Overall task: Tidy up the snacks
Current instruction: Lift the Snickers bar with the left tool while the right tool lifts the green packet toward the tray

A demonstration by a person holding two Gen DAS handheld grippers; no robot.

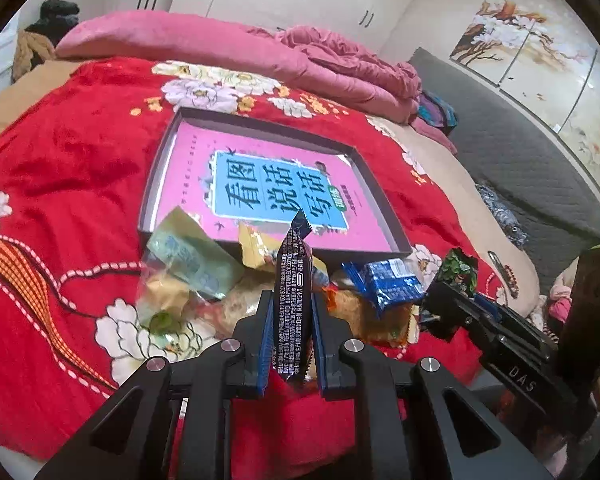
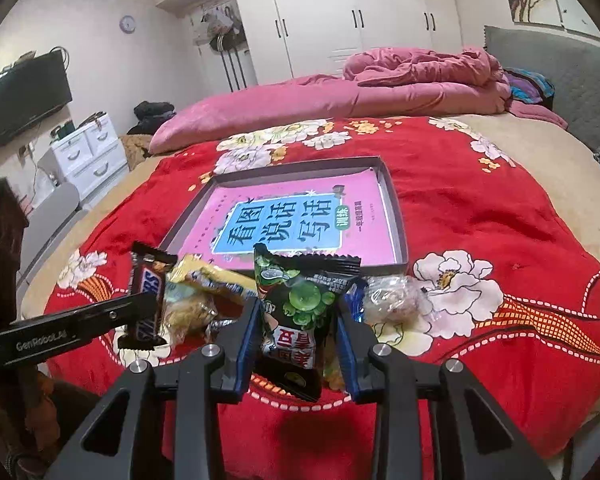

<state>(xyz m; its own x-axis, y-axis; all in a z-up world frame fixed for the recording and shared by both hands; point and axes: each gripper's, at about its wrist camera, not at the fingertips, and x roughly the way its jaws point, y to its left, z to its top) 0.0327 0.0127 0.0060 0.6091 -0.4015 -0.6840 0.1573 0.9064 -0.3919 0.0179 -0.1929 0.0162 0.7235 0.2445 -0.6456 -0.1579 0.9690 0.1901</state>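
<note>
My left gripper (image 1: 291, 314) is shut on a dark Snickers bar (image 1: 294, 280), held upright and edge-on above the snack pile; the right wrist view shows that bar (image 2: 148, 300) from the side. My right gripper (image 2: 298, 320) is shut on a black packet of green peas (image 2: 300, 308), lifted off the pile, and the packet (image 1: 460, 270) shows at the right of the left wrist view. Beyond both stands a shallow dark tray (image 1: 260, 120) holding a pink book (image 1: 260, 184). Loose snacks lie before it: a blue packet (image 1: 388, 284), a pale green packet (image 1: 188, 260), a yellow one (image 2: 216, 280).
Everything lies on a bed under a red floral blanket (image 2: 480, 220). A rumpled pink quilt (image 2: 420, 76) lies behind the tray and a grey headboard (image 2: 560, 68) stands at the right. White drawers (image 2: 88, 152) and a wall television (image 2: 24, 100) are off to the left.
</note>
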